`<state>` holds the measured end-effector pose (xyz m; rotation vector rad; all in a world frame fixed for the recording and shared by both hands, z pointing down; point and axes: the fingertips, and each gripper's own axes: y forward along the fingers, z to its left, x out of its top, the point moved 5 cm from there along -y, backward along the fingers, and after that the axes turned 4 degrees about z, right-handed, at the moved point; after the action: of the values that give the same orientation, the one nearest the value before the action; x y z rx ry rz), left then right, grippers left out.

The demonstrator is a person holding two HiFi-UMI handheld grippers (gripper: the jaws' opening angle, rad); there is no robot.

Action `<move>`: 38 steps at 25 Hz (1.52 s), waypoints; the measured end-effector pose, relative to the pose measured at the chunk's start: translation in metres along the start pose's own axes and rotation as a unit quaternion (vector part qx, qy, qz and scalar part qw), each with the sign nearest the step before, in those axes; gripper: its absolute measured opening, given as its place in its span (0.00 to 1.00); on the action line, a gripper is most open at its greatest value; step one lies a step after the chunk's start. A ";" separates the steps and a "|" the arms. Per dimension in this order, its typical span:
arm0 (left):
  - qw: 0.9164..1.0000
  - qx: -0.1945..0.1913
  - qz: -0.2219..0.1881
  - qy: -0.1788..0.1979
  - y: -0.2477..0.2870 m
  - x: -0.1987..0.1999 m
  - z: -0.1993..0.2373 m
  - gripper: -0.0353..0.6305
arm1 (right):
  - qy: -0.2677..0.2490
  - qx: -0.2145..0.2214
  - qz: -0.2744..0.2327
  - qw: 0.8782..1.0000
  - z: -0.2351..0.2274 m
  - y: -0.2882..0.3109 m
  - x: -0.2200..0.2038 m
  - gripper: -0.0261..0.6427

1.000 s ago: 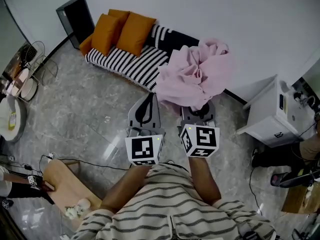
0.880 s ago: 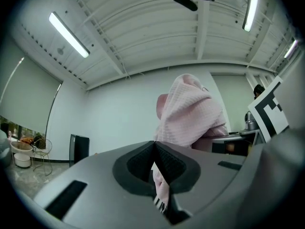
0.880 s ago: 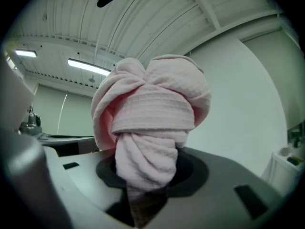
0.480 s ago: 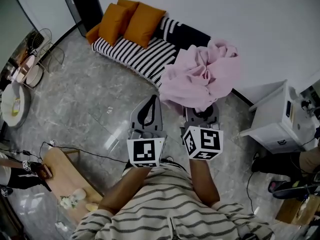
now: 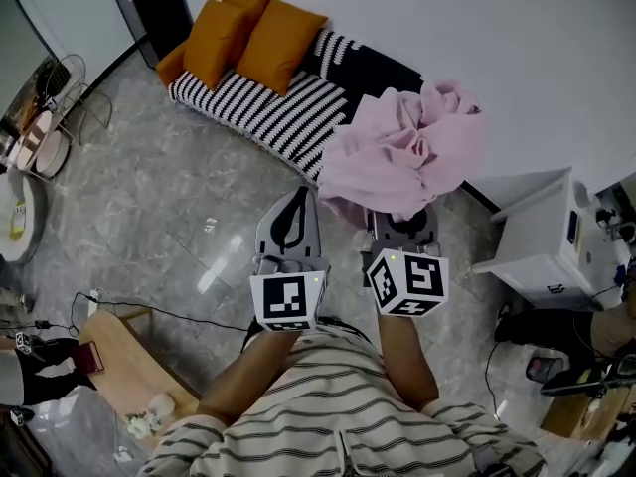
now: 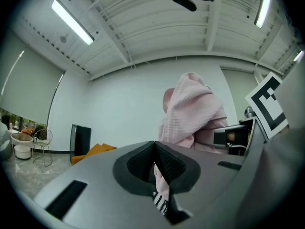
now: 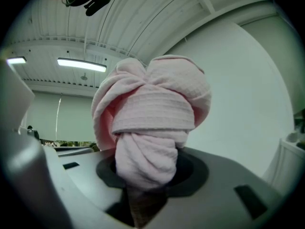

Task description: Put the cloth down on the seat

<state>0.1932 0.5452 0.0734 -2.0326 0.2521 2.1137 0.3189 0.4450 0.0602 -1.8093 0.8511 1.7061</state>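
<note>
1. Little has shifted over the last second: the right gripper [image 7: 145, 178] stays clamped on the pink cloth [image 7: 152, 113]. A twisted wad of it fills the space between the jaws, and the rest balloons above them.
2. The left gripper [image 6: 155, 161] has its jaws pressed together, holding nothing.
3. In the head view both grippers are side by side. The cloth is bunched in the air over the right end of the striped sofa seat [image 5: 263, 117], not lying on it.
4. Two orange cushions [image 5: 248, 40] sit at the seat's far left end, and a white cabinet [image 5: 542, 241] stands off to the right.
</note>
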 end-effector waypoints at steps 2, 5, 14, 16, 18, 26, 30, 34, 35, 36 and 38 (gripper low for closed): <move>1.000 -0.008 0.001 -0.002 0.028 0.003 0.025 0.06 | -0.003 -0.011 0.003 1.000 0.006 0.034 0.005 0.31; 1.000 -0.020 -0.001 -0.005 0.060 0.007 0.058 0.06 | -0.001 -0.027 0.000 1.000 0.015 0.071 0.010 0.31; 0.998 -0.065 0.015 -0.015 0.148 0.010 0.121 0.06 | 0.029 -0.057 0.019 0.998 0.025 0.166 0.014 0.31; 0.997 -0.075 0.018 -0.021 0.157 0.005 0.128 0.06 | 0.030 -0.064 0.026 0.997 0.029 0.176 0.010 0.31; 0.996 -0.082 0.025 -0.030 0.173 0.002 0.139 0.06 | 0.021 -0.073 0.041 0.996 0.031 0.195 0.007 0.31; 0.994 -0.087 0.049 -0.048 0.252 -0.010 0.165 0.06 | 0.016 -0.090 0.075 0.993 0.009 0.272 0.003 0.31; 0.994 -0.092 0.054 -0.038 0.282 -0.020 0.168 0.06 | 0.029 -0.092 0.078 0.992 -0.007 0.303 -0.009 0.31; 0.994 -0.095 0.047 -0.020 0.332 -0.017 0.171 0.06 | 0.039 -0.093 0.064 0.993 -0.032 0.344 -0.008 0.31; 0.994 -0.097 0.045 -0.015 0.346 -0.015 0.171 0.06 | 0.042 -0.094 0.061 0.993 -0.038 0.355 -0.006 0.31; 0.994 -0.099 0.043 -0.010 0.360 -0.012 0.170 0.06 | 0.043 -0.094 0.059 0.993 -0.044 0.365 -0.004 0.31; 0.994 -0.103 0.038 0.003 0.385 -0.005 0.166 0.06 | 0.045 -0.095 0.056 0.993 -0.057 0.385 0.002 0.31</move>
<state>-0.0668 0.2161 0.0794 -2.1739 0.1180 2.2634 0.0738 0.1433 0.0847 -2.0100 0.8676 1.8427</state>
